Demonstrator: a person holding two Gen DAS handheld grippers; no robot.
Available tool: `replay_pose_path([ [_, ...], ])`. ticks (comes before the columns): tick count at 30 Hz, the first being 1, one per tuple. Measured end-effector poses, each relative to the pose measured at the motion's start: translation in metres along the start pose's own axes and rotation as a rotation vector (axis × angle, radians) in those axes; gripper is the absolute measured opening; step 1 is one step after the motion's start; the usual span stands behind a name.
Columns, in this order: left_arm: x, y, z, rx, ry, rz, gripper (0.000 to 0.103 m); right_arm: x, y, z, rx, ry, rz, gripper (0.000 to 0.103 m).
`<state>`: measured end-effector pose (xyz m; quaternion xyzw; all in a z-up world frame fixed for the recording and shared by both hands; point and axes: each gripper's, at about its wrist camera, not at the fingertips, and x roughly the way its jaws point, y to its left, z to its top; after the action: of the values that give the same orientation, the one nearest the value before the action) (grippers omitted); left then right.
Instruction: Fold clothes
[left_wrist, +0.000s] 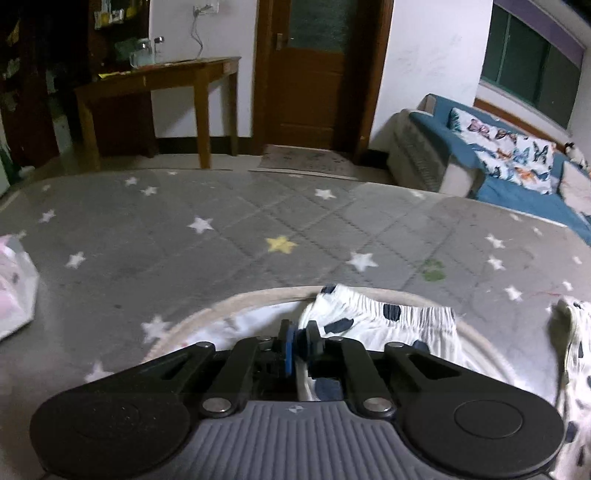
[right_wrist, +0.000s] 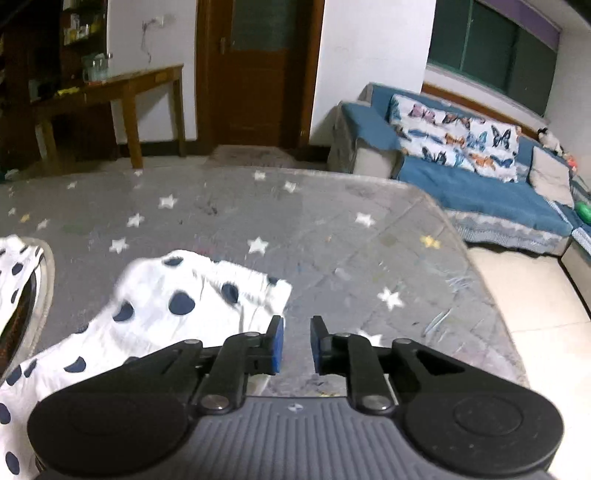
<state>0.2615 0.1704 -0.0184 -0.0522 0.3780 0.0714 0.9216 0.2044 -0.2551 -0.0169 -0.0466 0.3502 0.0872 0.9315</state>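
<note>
A white garment with dark blue dots (left_wrist: 373, 317) lies partly in a round beige basket (left_wrist: 221, 306) and trails over its rim onto the grey star-patterned mat (left_wrist: 229, 236). My left gripper (left_wrist: 300, 341) is shut on the dotted garment at its elastic waistband, above the basket. In the right wrist view the same garment (right_wrist: 177, 306) spreads over the mat (right_wrist: 332, 240) to the left of my right gripper (right_wrist: 296, 341). That gripper is open and empty, just right of the waistband edge, above the mat.
A white and pink bag (left_wrist: 14, 280) lies at the mat's left edge. A blue sofa (right_wrist: 480, 184) with butterfly cushions stands at the right. A wooden table (left_wrist: 159, 96) and a brown door (left_wrist: 314, 74) are at the back. Tiled floor (right_wrist: 535, 295) borders the mat on the right.
</note>
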Motion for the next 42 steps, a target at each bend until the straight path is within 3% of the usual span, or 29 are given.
replay_pose_path([
  [2,-0.003,0.003,0.001,-0.004,-0.004,0.022,0.01,0.0,-0.006,-0.001,0.004,0.008,-0.028,0.017],
  [5,-0.009,0.005,0.003,-0.016,-0.026,0.039,0.013,0.005,-0.003,0.009,0.017,0.002,0.018,0.019],
  [8,-0.02,0.001,0.004,-0.018,-0.033,-0.018,0.013,0.013,0.007,0.013,0.012,0.025,0.084,0.019],
  [11,-0.026,-0.017,0.004,0.035,-0.026,-0.098,0.013,0.029,0.023,0.012,-0.01,0.069,0.138,0.032],
  [15,-0.023,-0.045,0.001,0.106,0.008,-0.186,0.013,0.044,0.044,0.007,-0.065,0.11,0.162,0.033],
  [24,0.014,-0.081,-0.004,0.162,0.079,-0.227,0.013,0.059,0.047,0.012,-0.079,0.107,0.143,0.04],
  [28,0.018,-0.089,-0.003,0.155,0.061,-0.233,0.024,0.066,0.045,0.015,-0.07,0.095,0.141,0.042],
  [30,0.02,-0.093,-0.002,0.169,0.046,-0.216,0.022,0.067,0.044,0.015,-0.07,0.087,0.142,0.042],
  [32,0.023,-0.098,-0.001,0.172,0.036,-0.2,0.01,0.067,0.044,0.014,-0.069,0.082,0.143,0.043],
  [35,0.026,-0.1,0.004,0.138,0.024,-0.191,0.003,0.068,0.044,0.014,-0.072,0.072,0.14,0.043],
  [42,0.04,-0.09,0.02,-0.067,-0.017,-0.224,0.003,0.073,0.045,0.015,-0.094,0.041,0.122,0.043],
])
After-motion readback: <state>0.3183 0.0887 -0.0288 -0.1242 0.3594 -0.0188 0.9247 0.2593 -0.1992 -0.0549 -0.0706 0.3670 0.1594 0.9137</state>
